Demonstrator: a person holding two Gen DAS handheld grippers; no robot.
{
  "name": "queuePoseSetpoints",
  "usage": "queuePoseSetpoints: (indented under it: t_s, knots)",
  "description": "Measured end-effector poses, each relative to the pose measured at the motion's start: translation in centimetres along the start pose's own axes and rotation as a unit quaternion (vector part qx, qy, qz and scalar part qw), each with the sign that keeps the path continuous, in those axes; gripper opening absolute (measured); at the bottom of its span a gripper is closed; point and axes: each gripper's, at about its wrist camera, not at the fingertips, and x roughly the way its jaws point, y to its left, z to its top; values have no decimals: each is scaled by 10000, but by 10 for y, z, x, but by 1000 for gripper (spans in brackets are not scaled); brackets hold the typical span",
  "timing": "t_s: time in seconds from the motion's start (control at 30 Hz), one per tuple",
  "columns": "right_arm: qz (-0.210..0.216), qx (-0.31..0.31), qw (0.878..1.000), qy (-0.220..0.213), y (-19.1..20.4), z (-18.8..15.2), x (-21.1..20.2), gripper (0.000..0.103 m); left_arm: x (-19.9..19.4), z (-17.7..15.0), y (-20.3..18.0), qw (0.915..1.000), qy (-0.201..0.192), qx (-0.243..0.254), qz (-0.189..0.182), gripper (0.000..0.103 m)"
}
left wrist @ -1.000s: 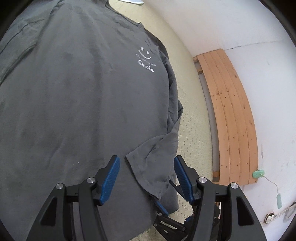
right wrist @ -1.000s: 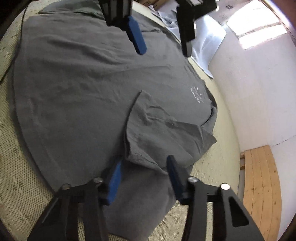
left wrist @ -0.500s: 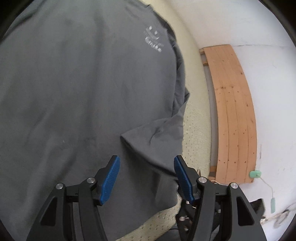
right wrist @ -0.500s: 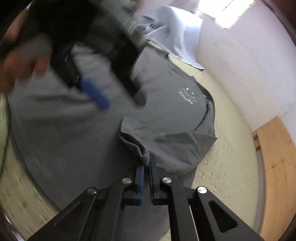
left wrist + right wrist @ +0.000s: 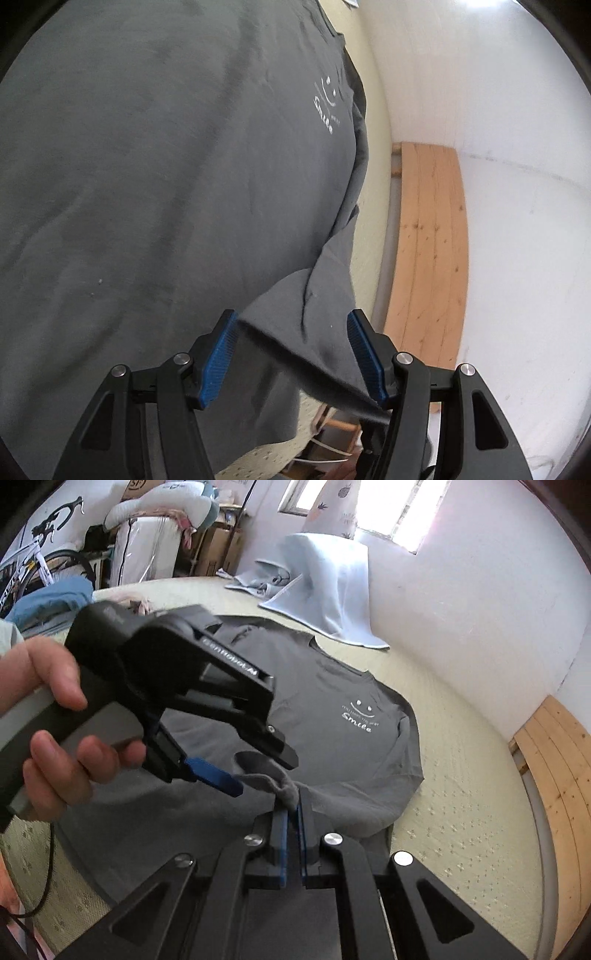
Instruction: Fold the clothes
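Right wrist shows the right gripper (image 5: 291,805) pinching the soft, limp shirt's (image 5: 332,746) sleeve cuff (image 5: 286,788), the left gripper (image 5: 291,354) gaping around it.

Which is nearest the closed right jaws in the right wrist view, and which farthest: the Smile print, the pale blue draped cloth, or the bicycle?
From the right gripper:
1. Smile print, on the grey shirt just ahead, slightly right.
2. Pale blue draped cloth, beyond the shirt, by the wall.
3. Bicycle, far left background.

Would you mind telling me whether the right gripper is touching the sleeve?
Touching. In the right wrist view, the right gripper has its blue pads shut on a bunched fold of the grey sleeve, with the cloth rising out from between them.
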Motion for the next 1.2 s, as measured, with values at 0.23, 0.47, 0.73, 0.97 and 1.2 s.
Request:
queuePoseSetpoints:
  t_s: [0.23,0.47,0.73,0.97,1.2]
  knots:
    - [53,-187,9998,-43,11,0,-1,3,-3,0,-4,10000,-17,-10,-33,65]
    - [110,-172,9997,-136,13,4,-2,3,-6,3,2,9999,-137,-95,4,57]
    - [210,-215,9994,-181,19,6,-1,3,-13,6,-2,9990,-281,110,328,7]
    - [211,-134,9996,-100,16,5,8,11,-61,14,-29,9923,-919,717,415,3]
    - [-177,477,9986,-108,-24,6,19,45,-100,30,-90,9775,-1446,1467,446,2]
